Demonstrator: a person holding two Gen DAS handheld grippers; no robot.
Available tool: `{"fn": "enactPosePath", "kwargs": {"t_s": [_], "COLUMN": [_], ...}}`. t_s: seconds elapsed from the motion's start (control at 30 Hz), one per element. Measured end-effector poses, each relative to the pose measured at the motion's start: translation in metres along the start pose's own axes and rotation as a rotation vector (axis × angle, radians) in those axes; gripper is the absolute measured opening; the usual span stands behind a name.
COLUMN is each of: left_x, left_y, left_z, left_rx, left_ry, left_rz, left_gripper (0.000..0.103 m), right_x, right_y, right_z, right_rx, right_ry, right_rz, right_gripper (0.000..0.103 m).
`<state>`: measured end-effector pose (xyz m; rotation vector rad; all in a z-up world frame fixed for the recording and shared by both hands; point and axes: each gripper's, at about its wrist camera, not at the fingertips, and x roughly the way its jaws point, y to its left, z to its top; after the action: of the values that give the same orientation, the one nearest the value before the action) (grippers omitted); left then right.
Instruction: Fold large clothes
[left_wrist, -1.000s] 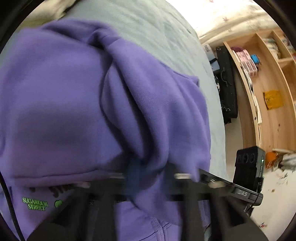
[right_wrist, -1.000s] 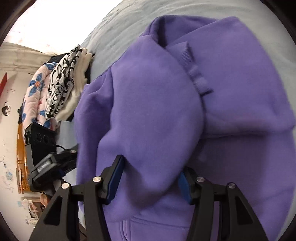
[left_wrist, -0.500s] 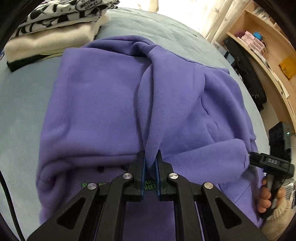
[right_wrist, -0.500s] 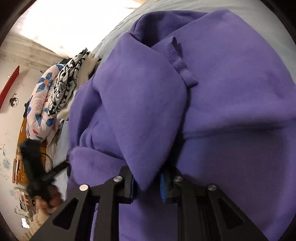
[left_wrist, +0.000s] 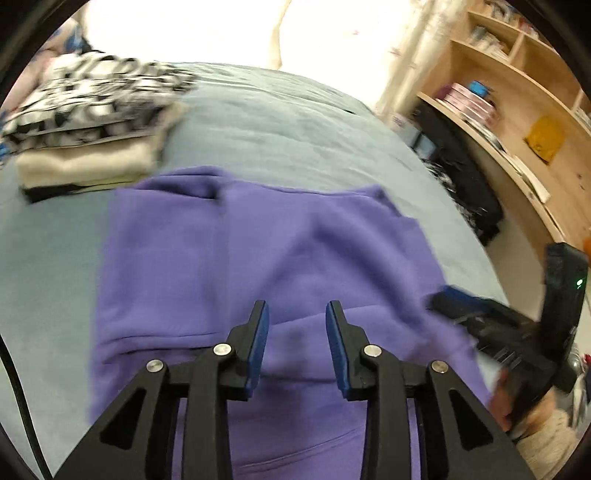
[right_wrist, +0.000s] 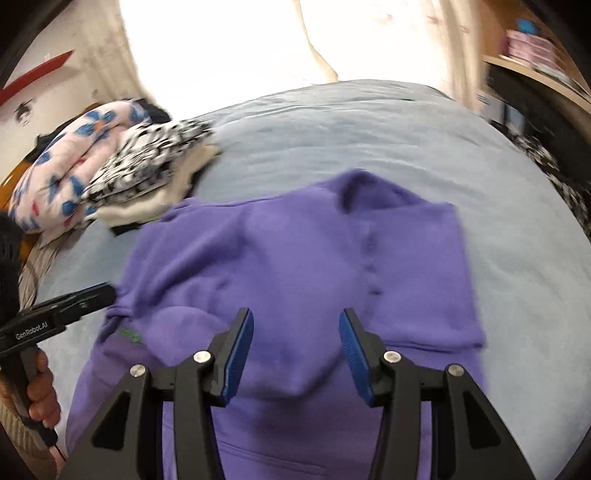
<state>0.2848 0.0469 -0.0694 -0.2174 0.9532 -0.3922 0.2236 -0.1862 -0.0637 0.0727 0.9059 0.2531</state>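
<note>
Now both my claws, left gripper (left_wrist: 297, 314) and right gripper (right_wrist: 296, 321), gape wide, empty above the purple hoodie (right_wrist: 295, 266); its near hem is cut off.

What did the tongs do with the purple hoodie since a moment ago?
Both tongs let go. Half a second ago the left tongs and right tongs each pinched a fold of the hoodie; now both are open and pulled back above it. The sleeves they carried lie folded across its body. The hoodie stays on the bed, and the stack of folded clothes beside it has not moved.
</note>
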Motion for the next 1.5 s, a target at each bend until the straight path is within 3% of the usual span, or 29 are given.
{"fn": "enactPosePath", "kwargs": {"t_s": [0.1, 0.2, 0.3, 0.43, 0.6, 0.67, 0.77, 0.93, 1.27, 1.37, 1.5], "left_x": [0.02, 0.051, 0.059, 0.05, 0.025, 0.018, -0.008, -0.056, -0.14, -0.166, -0.193], "left_y": [-0.005, -0.004, 0.008, 0.016, -0.003, -0.014, -0.025, -0.041, -0.066, -0.071, -0.077], "left_z": [-0.008, -0.027, -0.05, -0.055, -0.054, -0.05, -0.046, -0.049, -0.071, -0.081, -0.1], "left_rx": [0.014, 0.019, 0.029, -0.021, 0.033, 0.058, 0.072, 0.093, 0.118, 0.11, 0.106], "left_ry": [0.064, 0.176, 0.225, 0.202, 0.159, 0.133, 0.081, 0.003, -0.112, -0.155, -0.201], "left_rz": [0.006, 0.038, 0.063, 0.043, 0.113, 0.145, 0.169, 0.194, 0.315, 0.345, 0.381], "left_gripper": [0.03, 0.03, 0.029, 0.028, 0.029, 0.033, 0.051, 0.055, 0.073, 0.074, 0.076], "right_x": [0.022, 0.042, 0.052, 0.043, 0.026, 0.014, -0.001, -0.04, -0.128, -0.156, -0.18], "right_y": [0.016, 0.015, 0.007, 0.008, 0.018, 0.02, 0.023, 0.024, 0.031, 0.032, 0.033], "right_z": [-0.006, -0.022, -0.043, -0.042, -0.036, -0.036, -0.038, -0.04, -0.049, -0.059, -0.076], "right_rx": [-0.051, -0.084, -0.105, -0.09, -0.066, -0.06, -0.041, -0.002, 0.028, 0.02, 0.008], "right_ry": [0.04, 0.118, 0.178, 0.157, 0.13, 0.114, 0.098, 0.046, -0.117, -0.169, -0.207], "right_rz": [-0.009, -0.045, -0.063, -0.059, -0.032, -0.025, -0.018, -0.006, -0.039, -0.059, -0.079], "right_gripper": [0.041, 0.035, 0.019, 0.019, 0.022, 0.022, 0.022, 0.023, 0.036, 0.048, 0.05]}}
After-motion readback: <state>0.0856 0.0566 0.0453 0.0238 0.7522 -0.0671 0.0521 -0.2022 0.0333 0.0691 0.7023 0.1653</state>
